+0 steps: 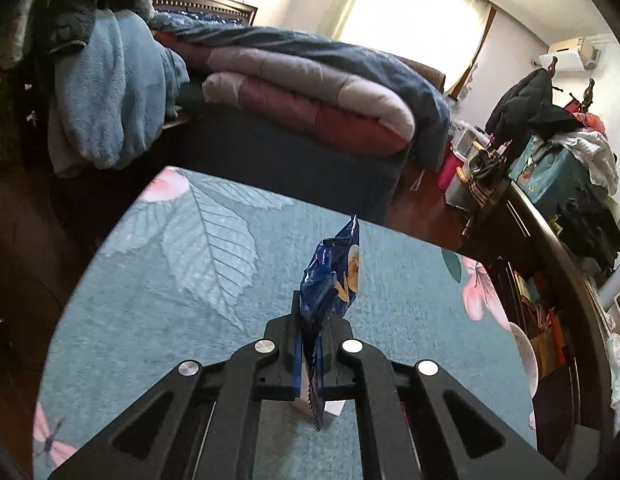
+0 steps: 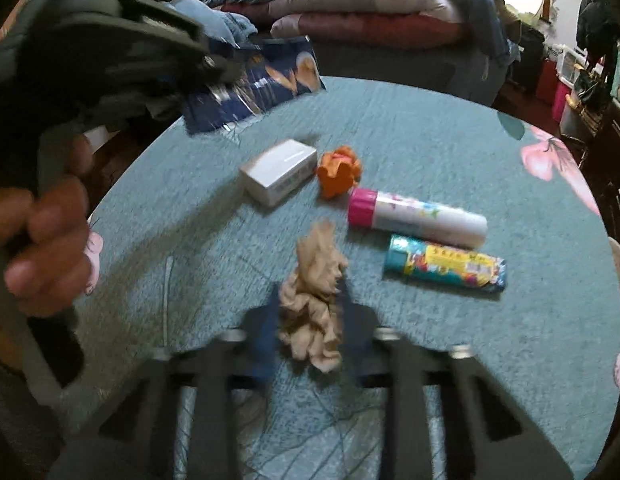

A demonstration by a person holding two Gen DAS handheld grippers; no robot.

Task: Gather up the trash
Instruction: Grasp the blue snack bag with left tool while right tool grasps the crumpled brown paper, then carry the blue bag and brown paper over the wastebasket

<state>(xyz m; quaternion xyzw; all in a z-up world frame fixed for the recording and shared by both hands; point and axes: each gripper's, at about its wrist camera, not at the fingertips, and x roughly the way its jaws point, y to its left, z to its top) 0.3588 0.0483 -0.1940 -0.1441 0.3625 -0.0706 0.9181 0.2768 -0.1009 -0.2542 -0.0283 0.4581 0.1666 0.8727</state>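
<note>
Both grippers are loaded: the left gripper point(image 1: 315, 334) pinches a blue snack wrapper point(image 1: 334, 276), the right gripper point(image 2: 310, 320) a crumpled beige tissue point(image 2: 314, 300). Left on the table point(image 2: 430, 140), judging by looks: an orange wad point(image 2: 339, 171) beside the far white box point(image 2: 279, 170) (two tubes point(image 2: 416, 220) lie right).

Blue snack wrapper point(image 1: 330, 280) held upright, off the desk; crumpled beige tissue point(image 2: 314, 300) clamped; orange wad point(image 2: 339, 171) lying loose.

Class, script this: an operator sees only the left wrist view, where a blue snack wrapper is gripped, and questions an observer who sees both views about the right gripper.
Operator: Where is the right gripper?
Observer: The right gripper straddles a crumpled beige paper wad on the teal tablecloth; blur hides whether it grips.
Operator: What lies beyond it?
Observer: A crumpled orange paper ball beside a small white cardboard box.
</note>
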